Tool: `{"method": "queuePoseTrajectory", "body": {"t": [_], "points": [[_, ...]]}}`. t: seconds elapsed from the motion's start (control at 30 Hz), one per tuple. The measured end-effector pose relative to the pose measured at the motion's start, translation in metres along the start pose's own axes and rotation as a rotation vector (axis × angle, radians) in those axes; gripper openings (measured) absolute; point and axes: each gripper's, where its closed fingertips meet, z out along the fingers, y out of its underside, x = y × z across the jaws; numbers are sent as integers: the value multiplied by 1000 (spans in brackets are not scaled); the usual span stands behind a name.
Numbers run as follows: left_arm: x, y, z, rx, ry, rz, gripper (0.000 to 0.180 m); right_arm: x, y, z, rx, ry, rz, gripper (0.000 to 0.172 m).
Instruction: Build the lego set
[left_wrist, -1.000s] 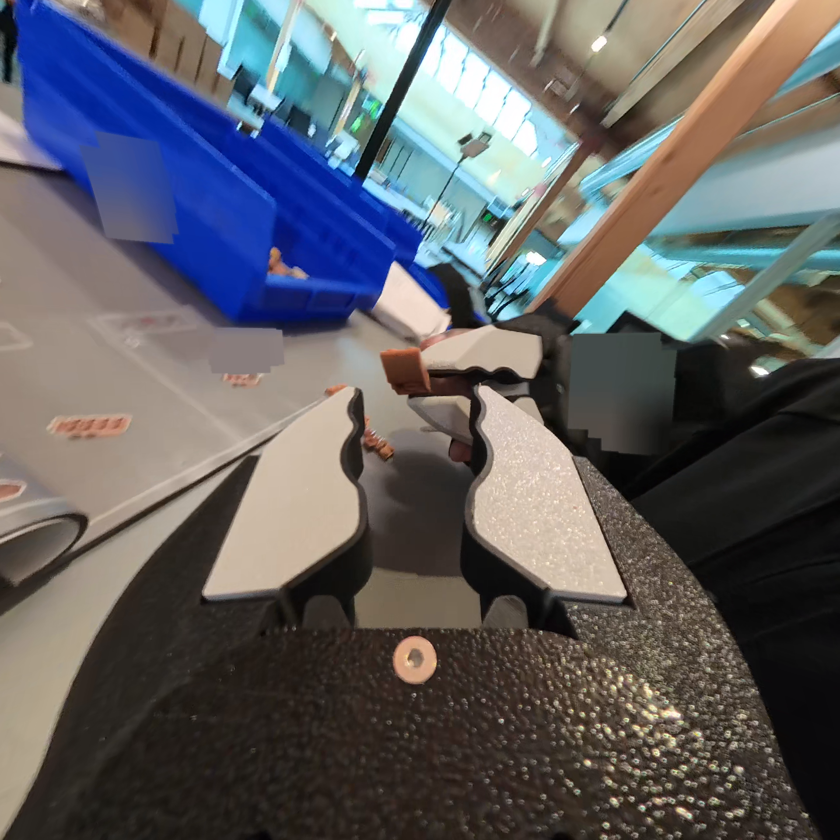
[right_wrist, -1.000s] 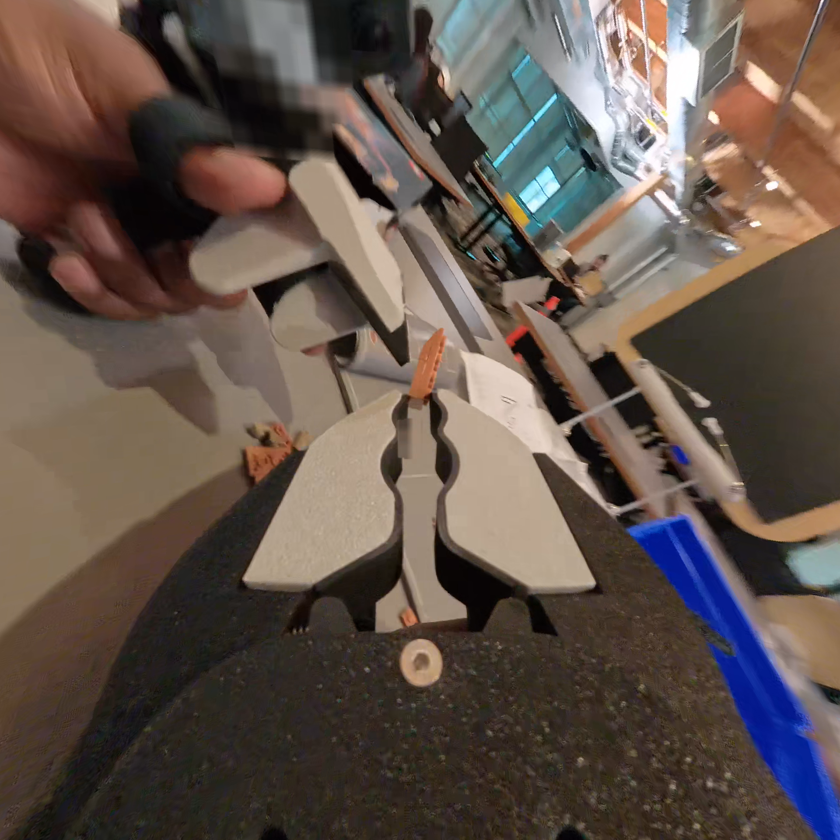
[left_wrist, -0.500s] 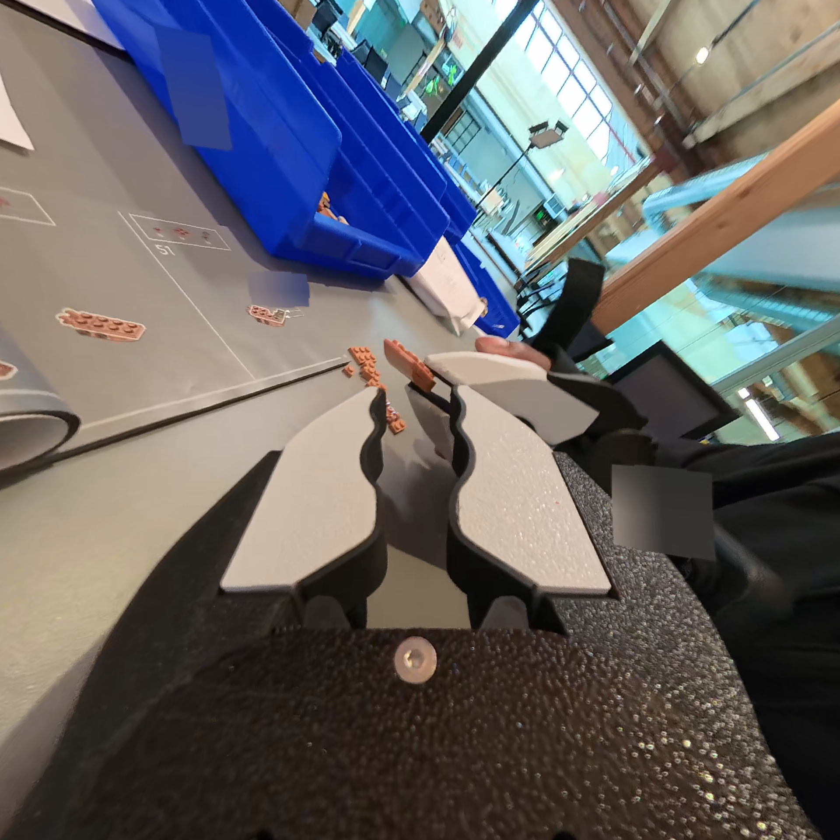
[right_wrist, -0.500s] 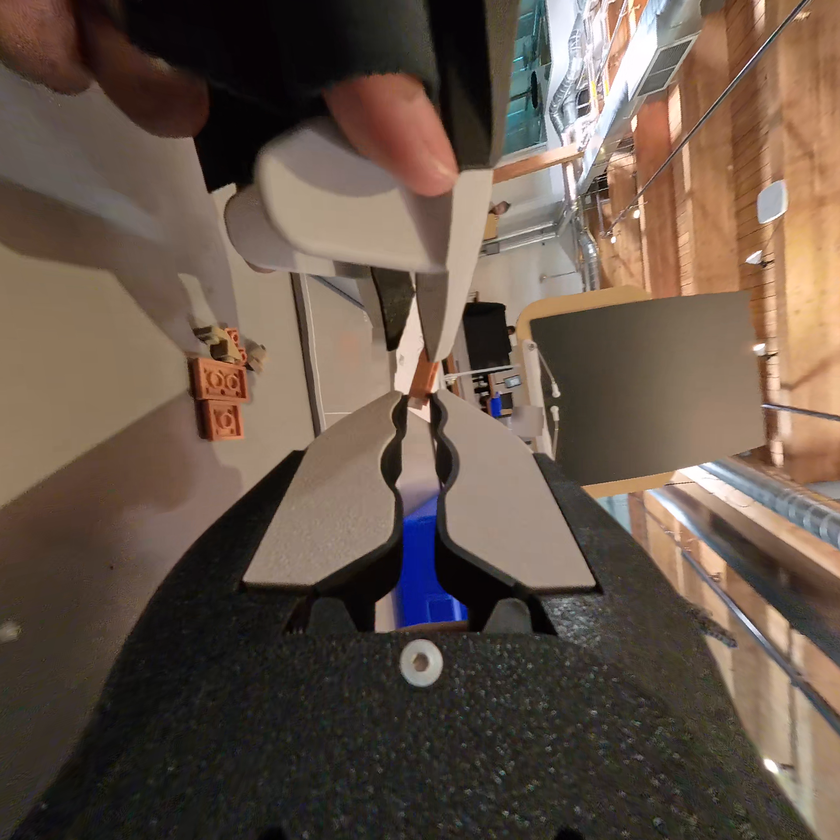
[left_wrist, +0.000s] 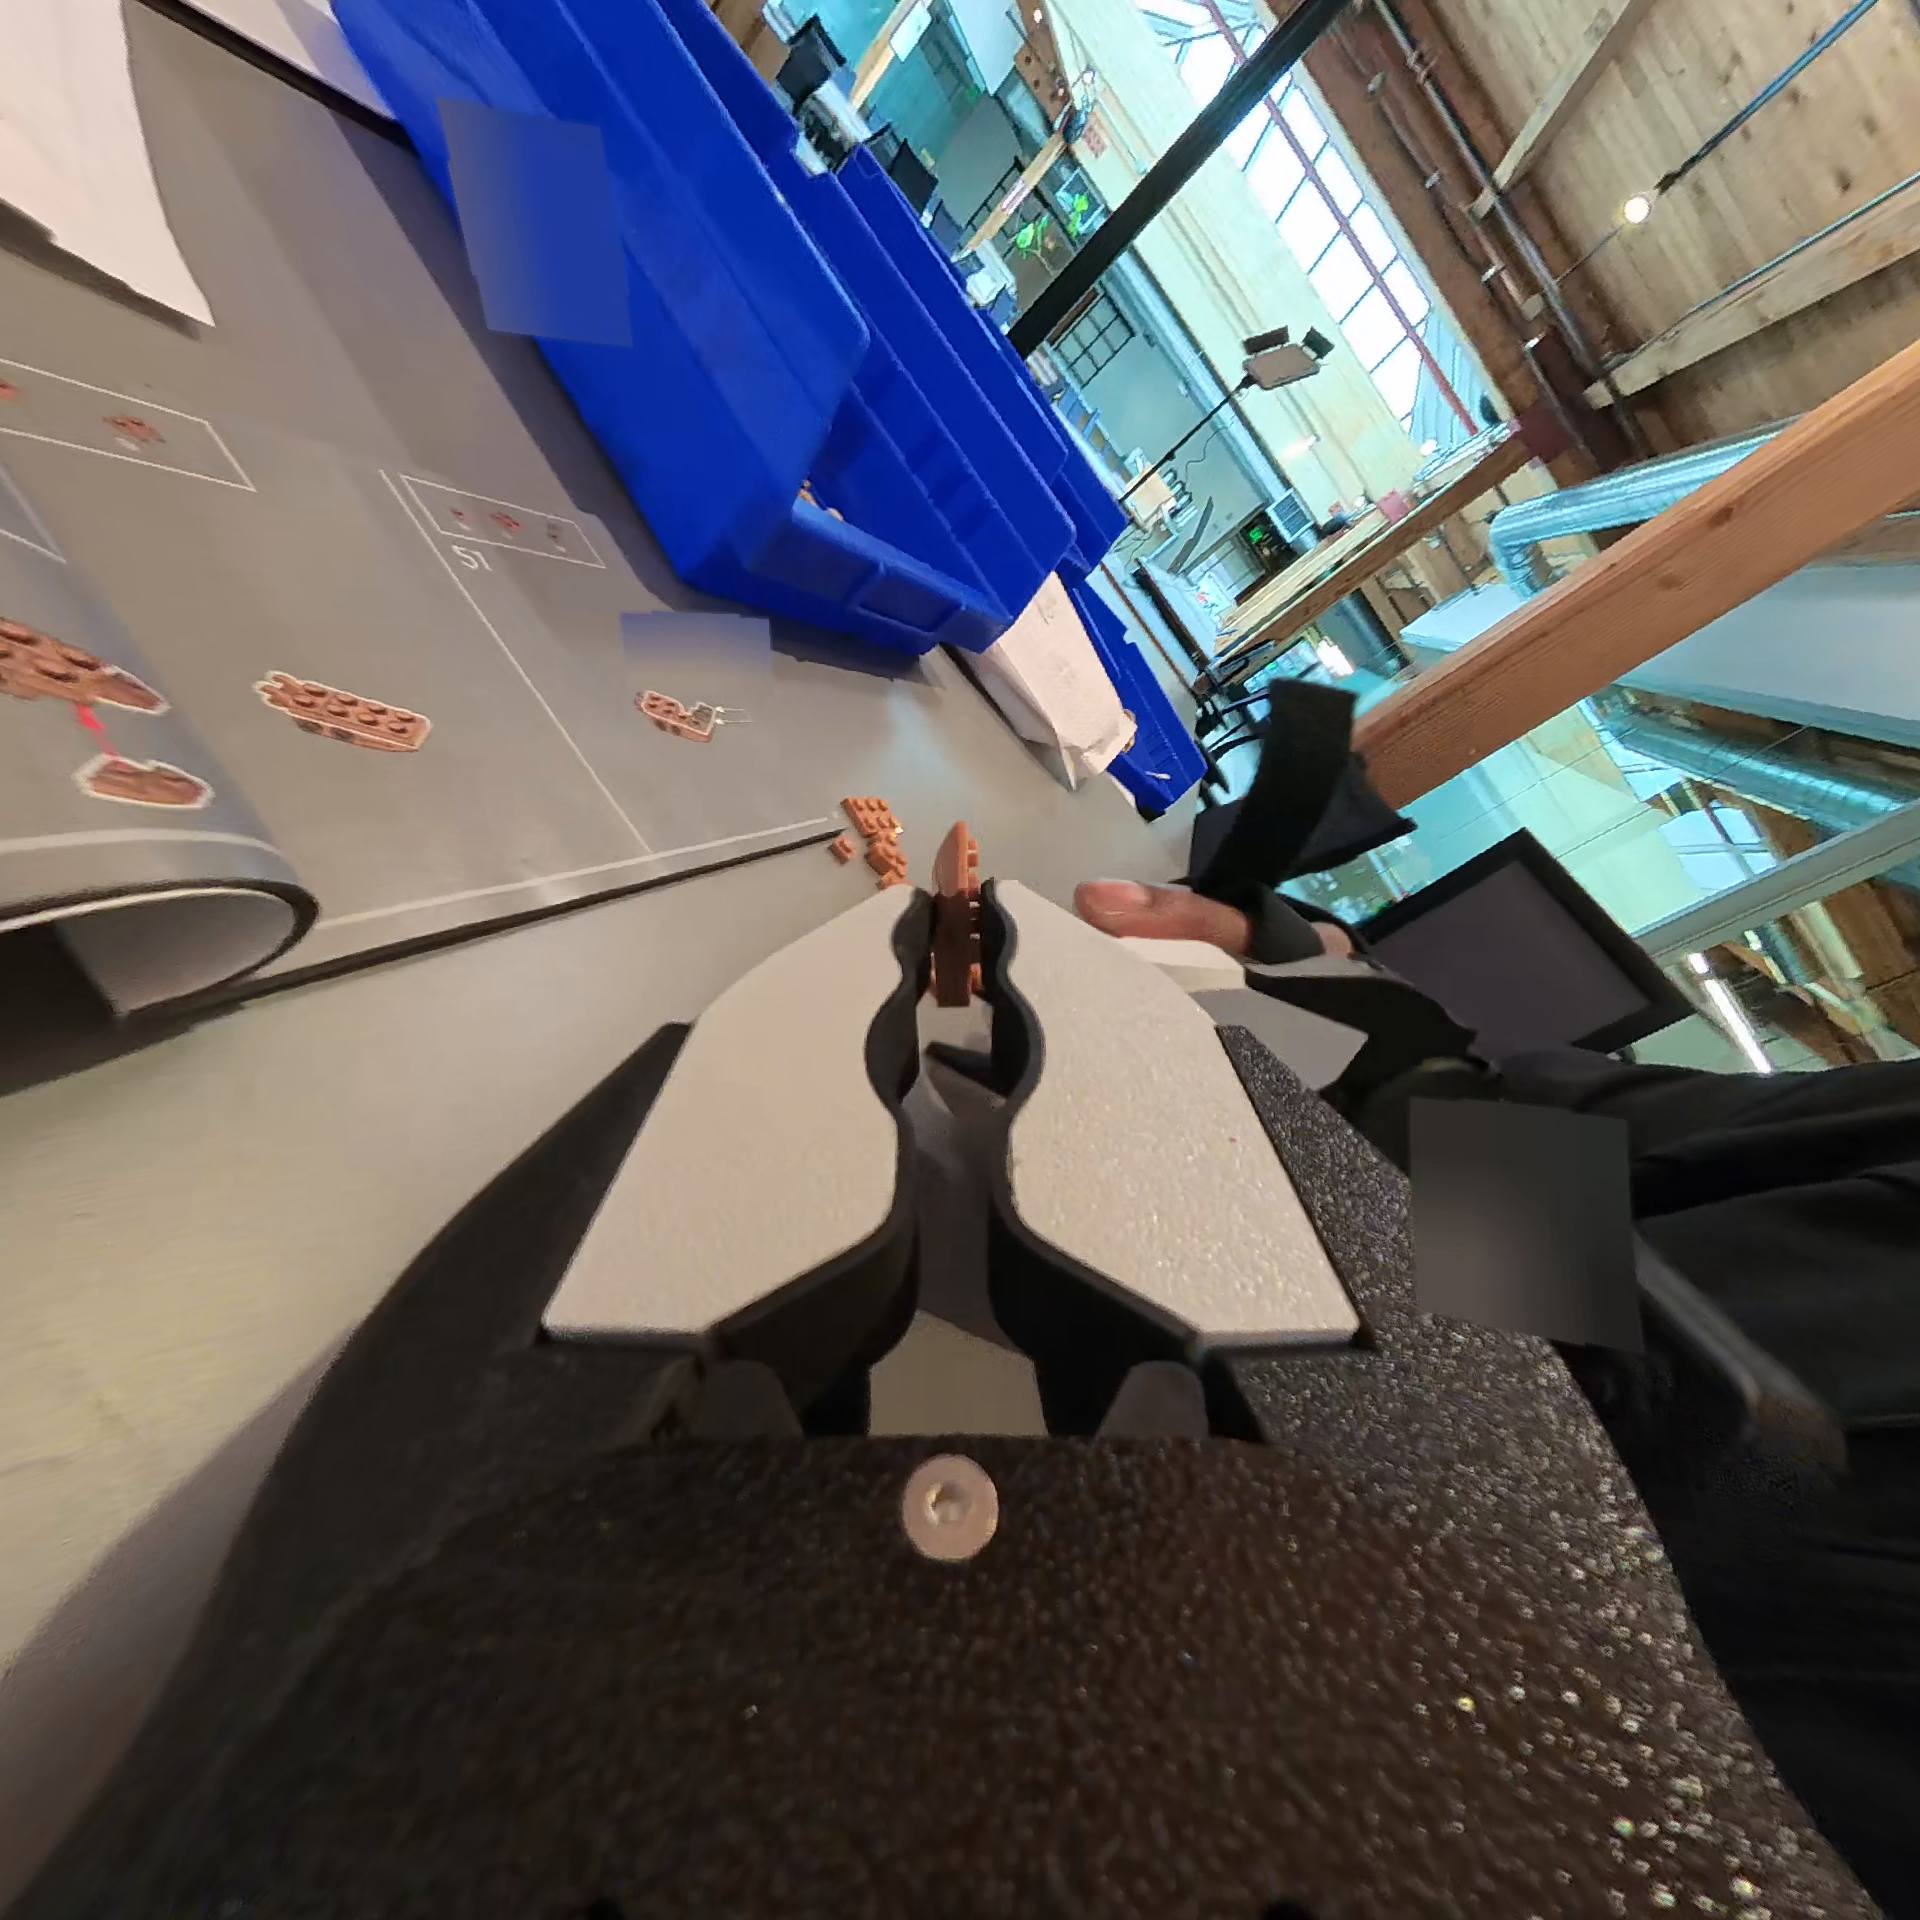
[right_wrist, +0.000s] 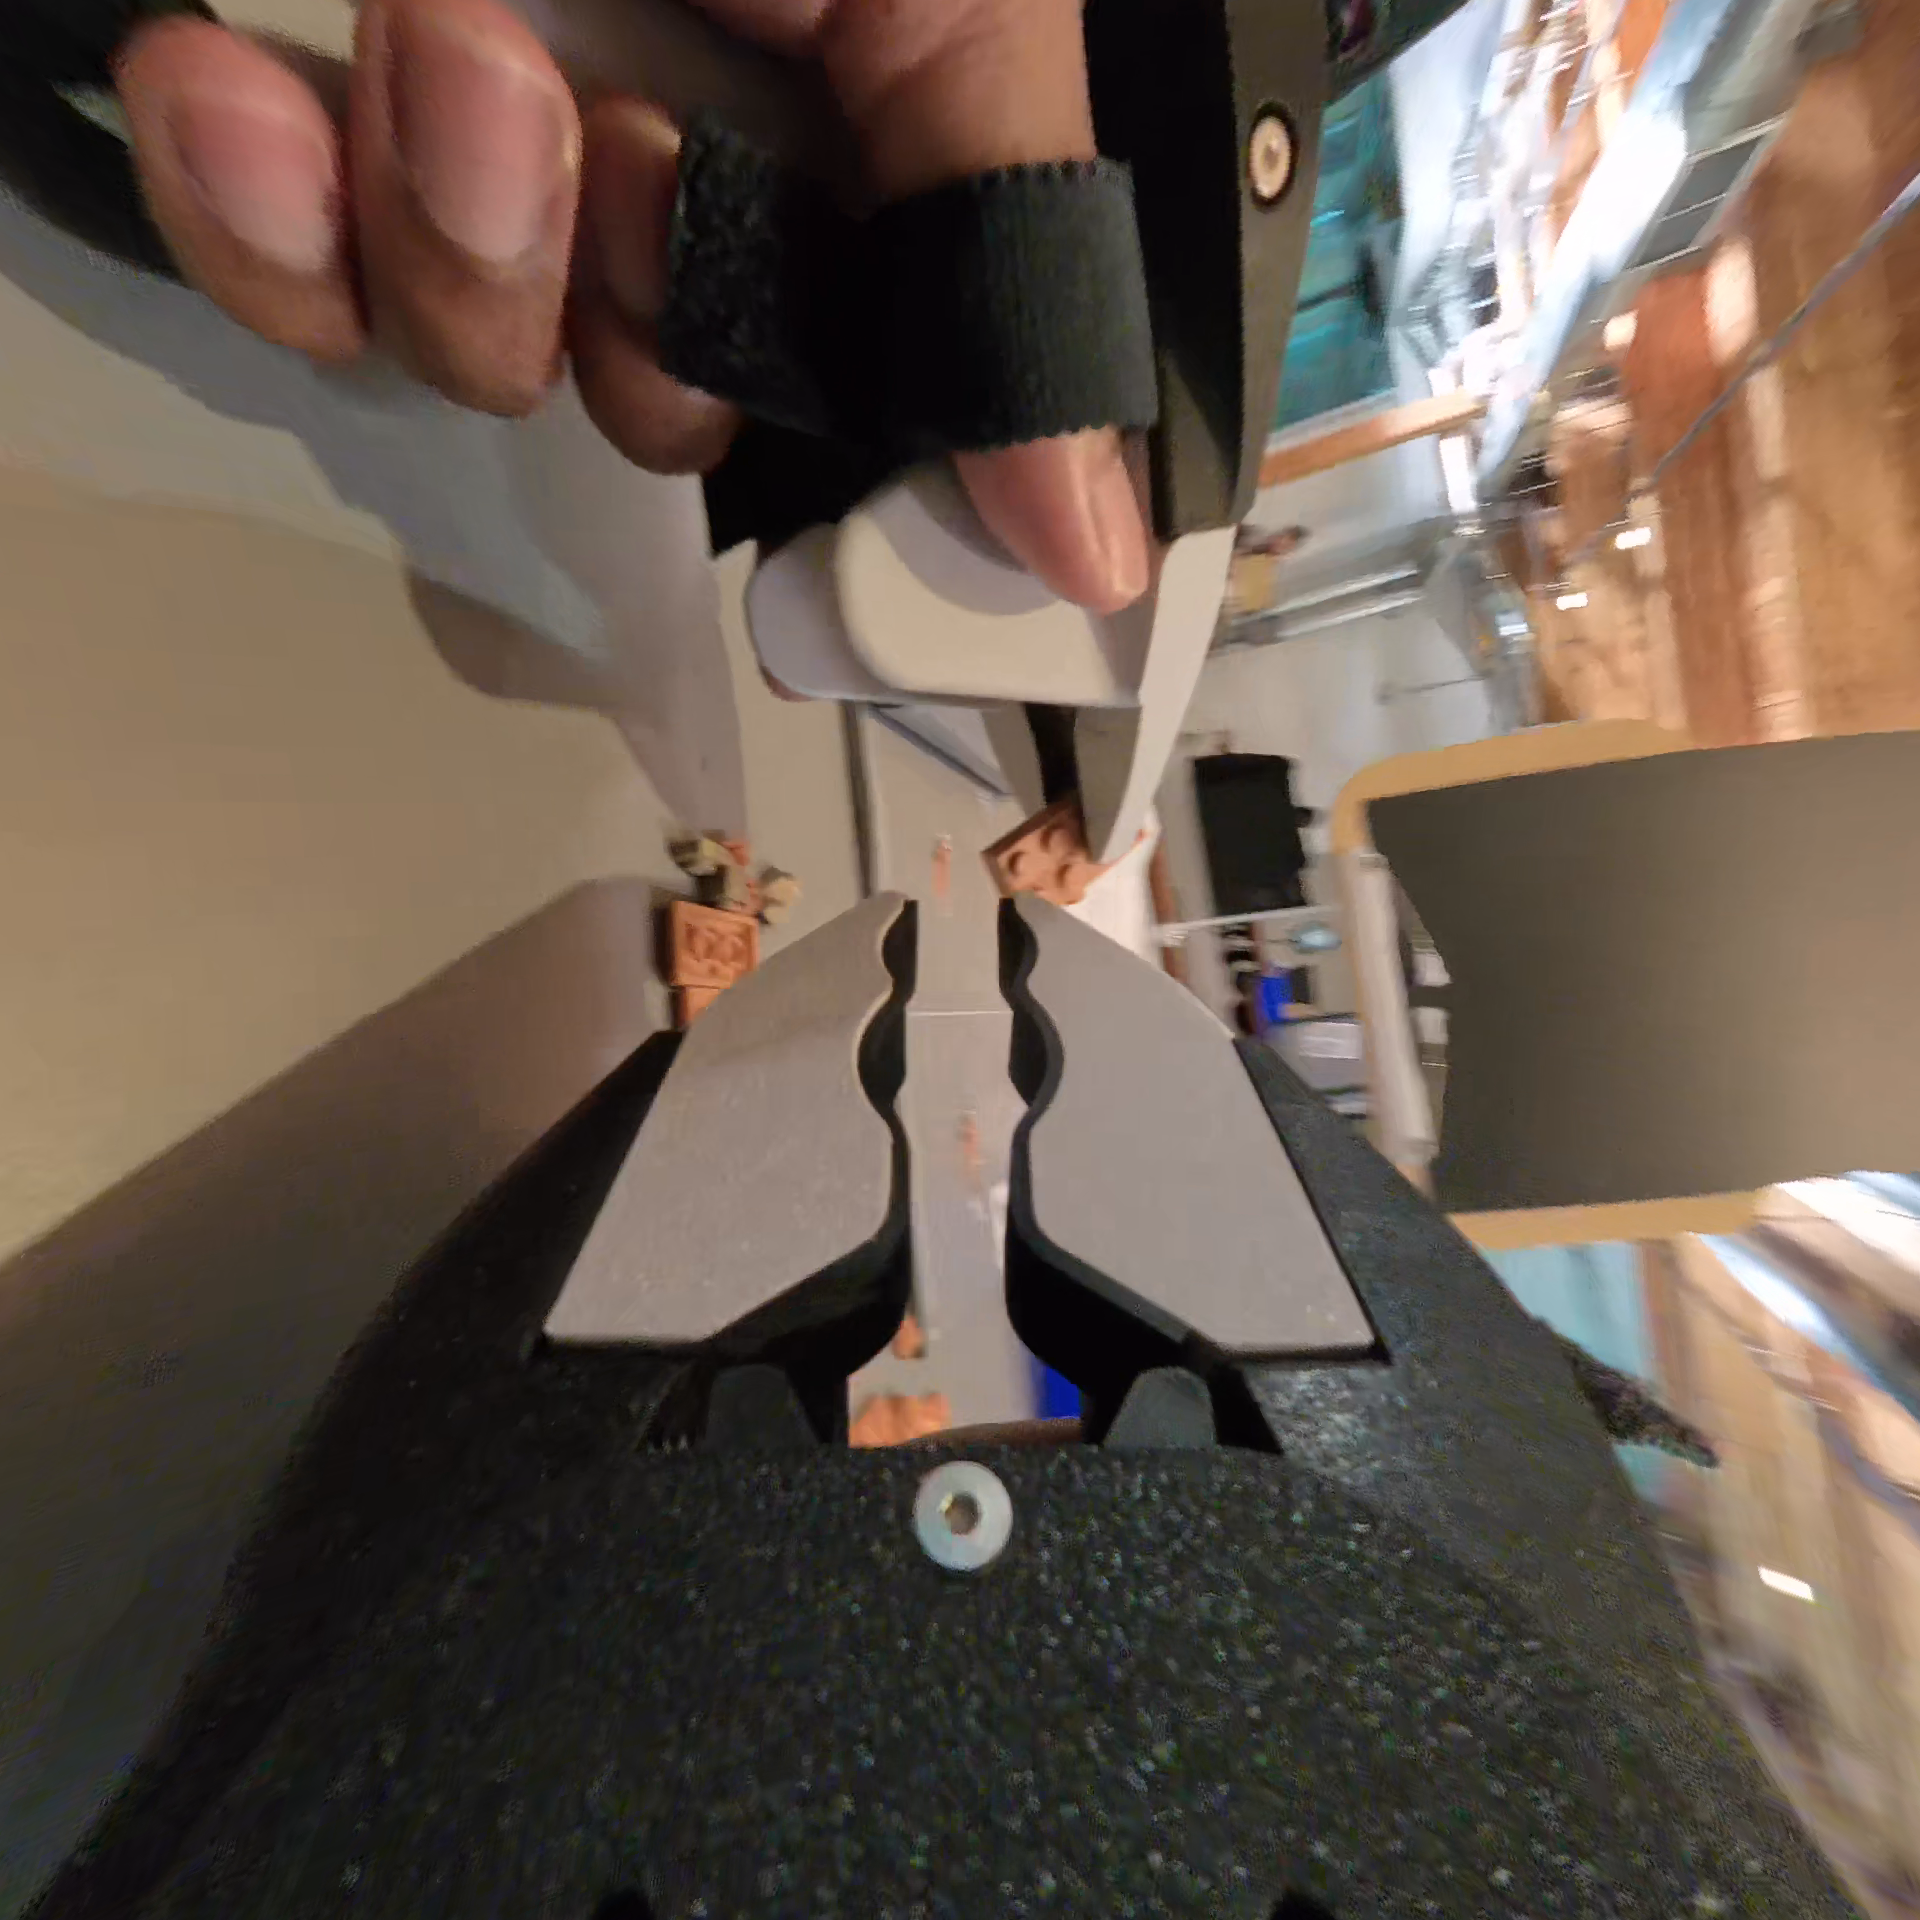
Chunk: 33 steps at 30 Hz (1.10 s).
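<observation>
I see the brown studded plate (left_wrist: 954, 914) clamped edge-on at the tips of my left gripper (left_wrist: 951, 940), pads pressing both flat faces, its long axis running forward along the fingers and its front end poking out past them. My right gripper (right_wrist: 956, 920) sits just below and beside it with its jaws a narrow way apart and nothing between them; the plate lies up and to the right of its tips. On the grey table (left_wrist: 312, 1122) ahead lie loose brown bricks (left_wrist: 871, 826); blue bins (left_wrist: 748, 343) stand well beyond.
</observation>
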Motion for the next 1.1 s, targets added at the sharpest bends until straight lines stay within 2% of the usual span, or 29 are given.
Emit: {"method": "queuePoseTrajectory", "body": {"t": [0.2,0.37,0.47,0.57,0.8,1.1], "points": [[-10,6,-10,-108,-22,42,8,-12,-3,-10,113,-222,246,23],[3,42,-15,-345,98,36,8,-22,-9,-24,204,-429,401,24],[9,69,-16,-514,113,95,8,-25,-6,-27,206,-501,442,24],[9,84,-16,-604,94,148,8,-27,2,-28,186,-525,450,24],[3,89,-16,-638,45,190,8,-30,22,-30,146,-550,487,22],[-2,87,-14,-639,7,211,16,-17,36,-36,173,-565,587,22]]}}
